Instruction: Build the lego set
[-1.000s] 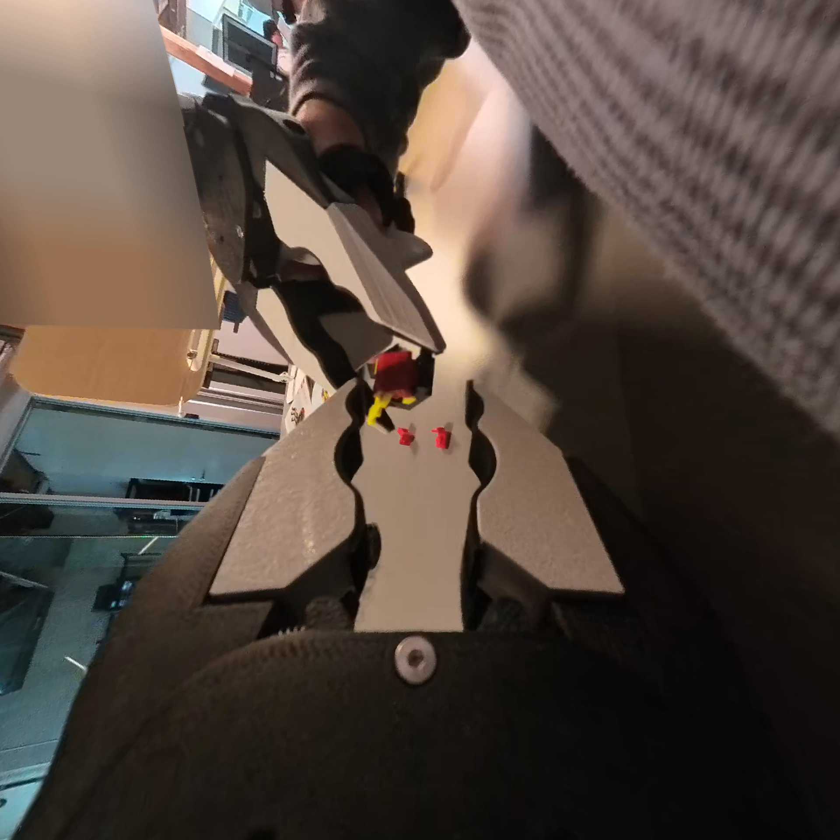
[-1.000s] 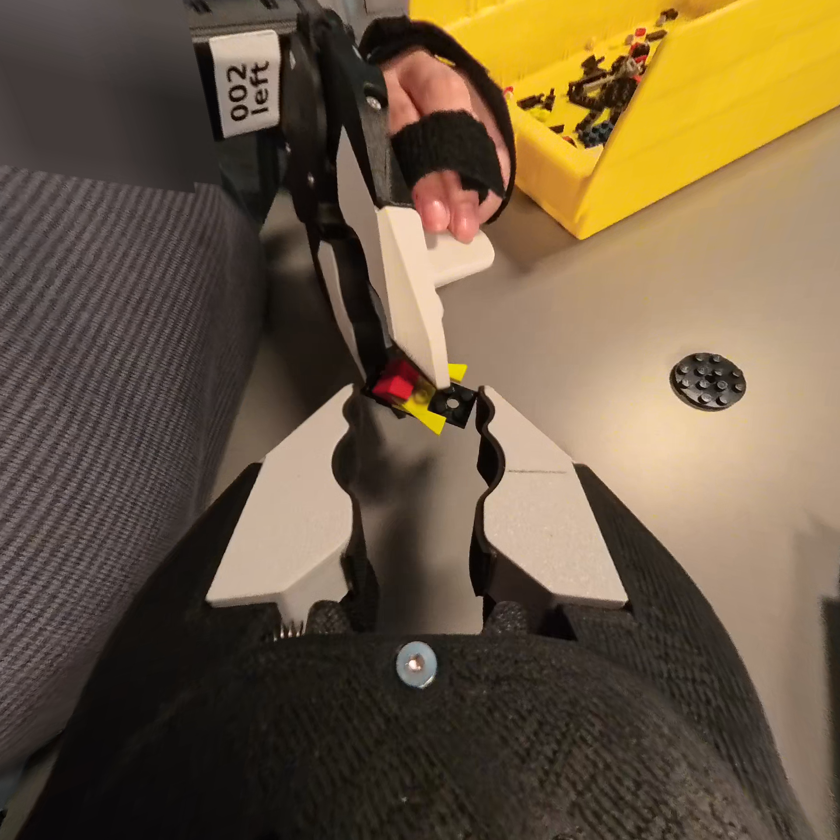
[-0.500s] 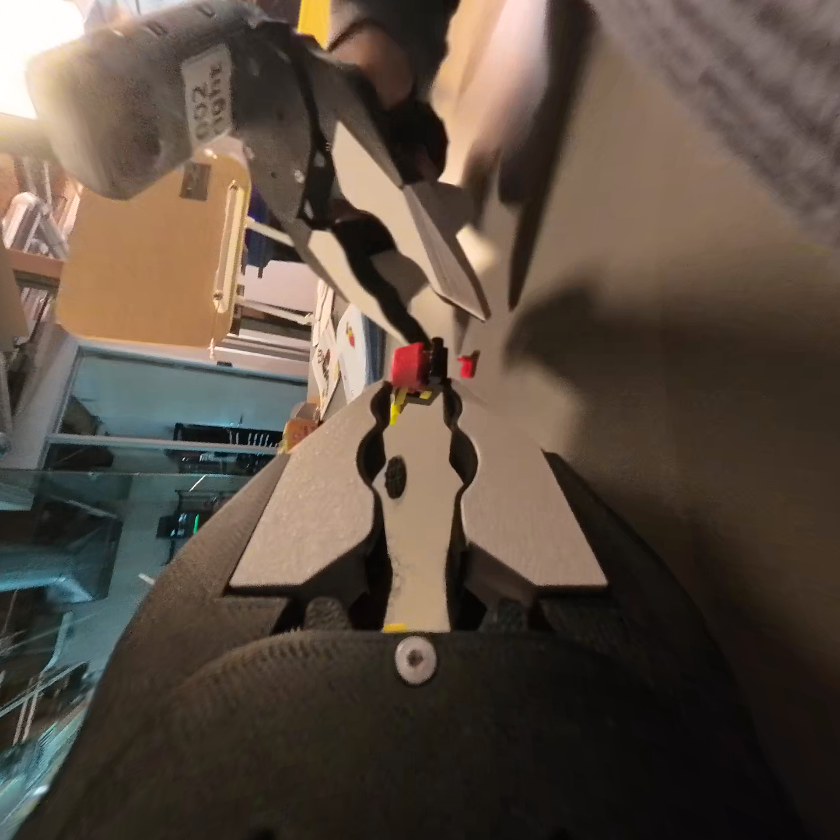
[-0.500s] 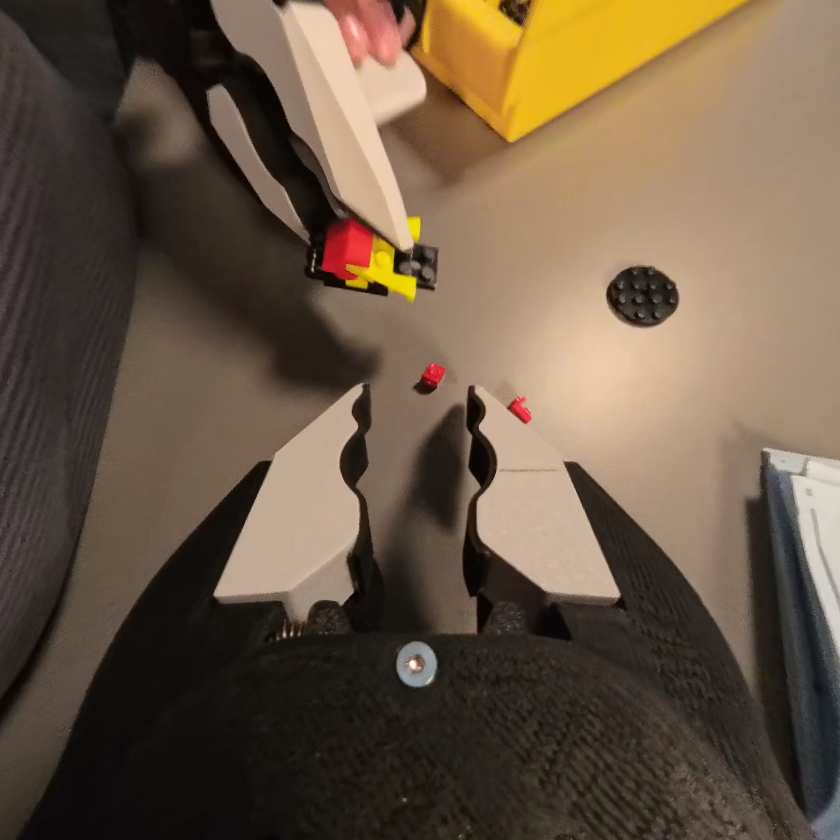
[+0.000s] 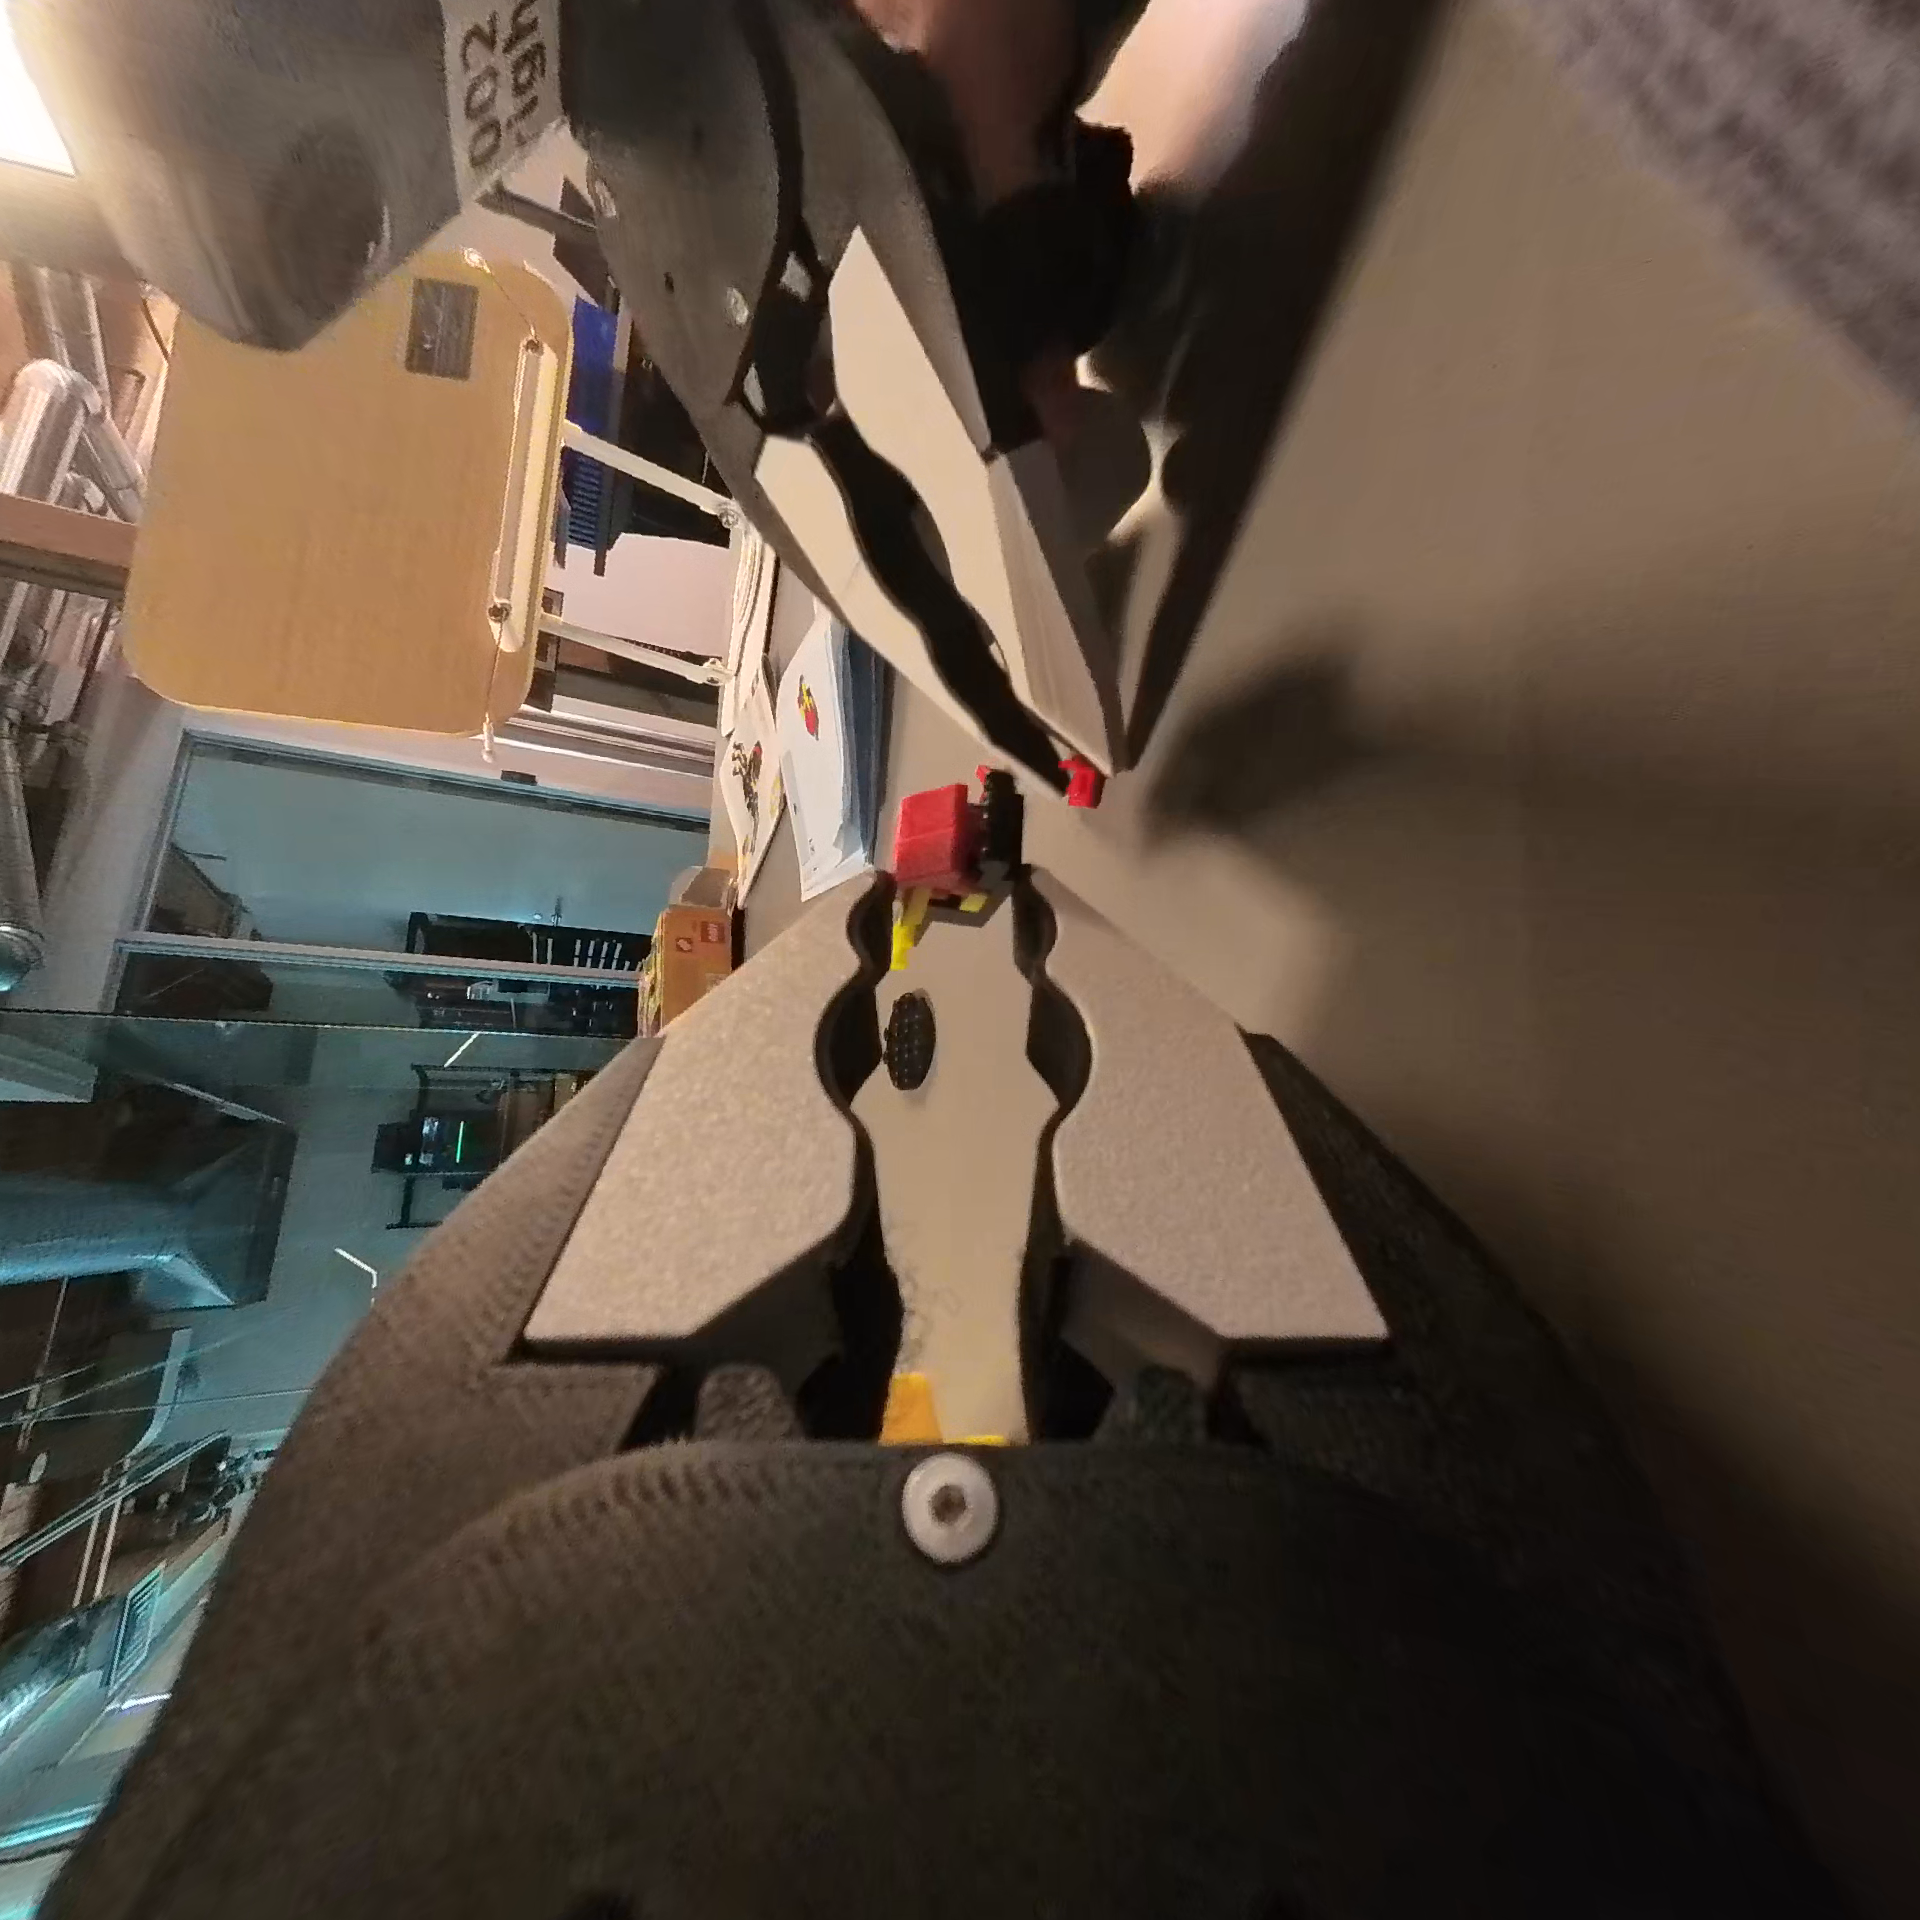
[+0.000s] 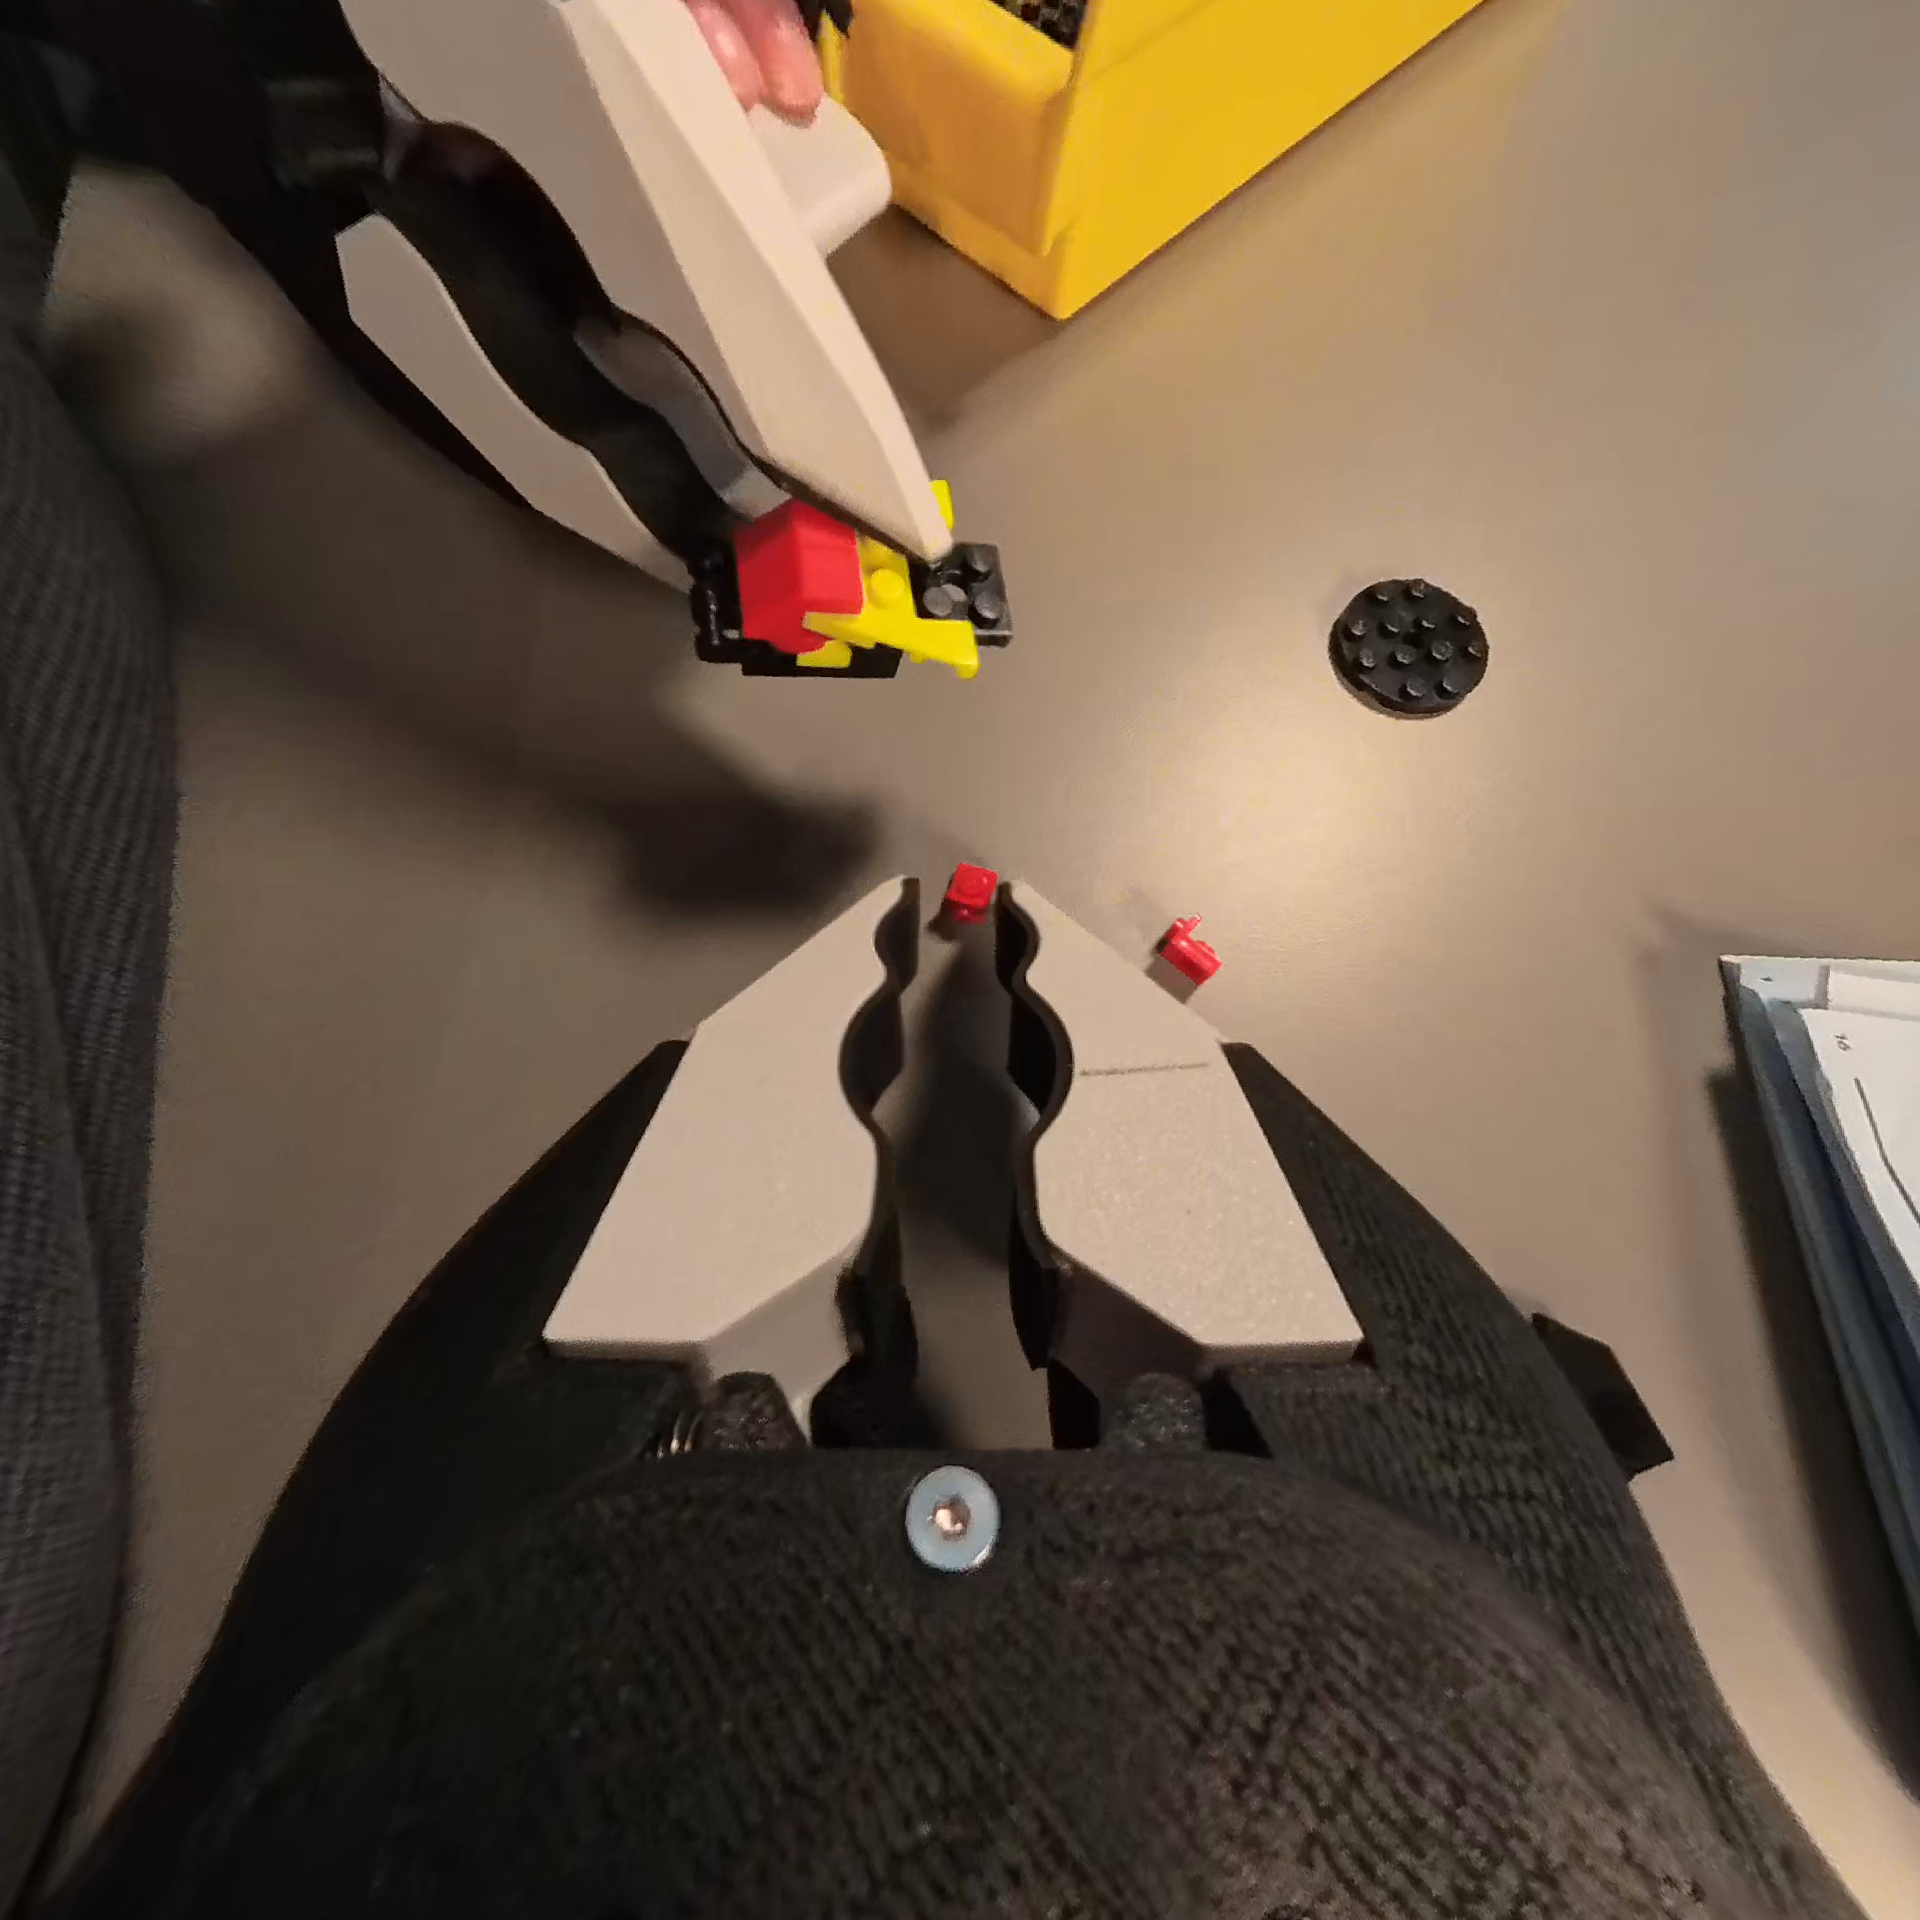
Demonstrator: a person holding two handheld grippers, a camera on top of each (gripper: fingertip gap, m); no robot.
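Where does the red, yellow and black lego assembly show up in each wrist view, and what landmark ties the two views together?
Left wrist view: the lego assembly sits just above centre, clamped at the left gripper tips.
Right wrist view: the lego assembly is upper left of centre, off the table.
Shared landmark: the round black studded plate lying on the table.

My yellow bin (image 6: 1091, 156) is cropped at top of frame; paper stack (image 6: 1839, 1195) is cropped at right edge. Small red piece (image 6: 971, 891) probably touches fingertips, unclear.
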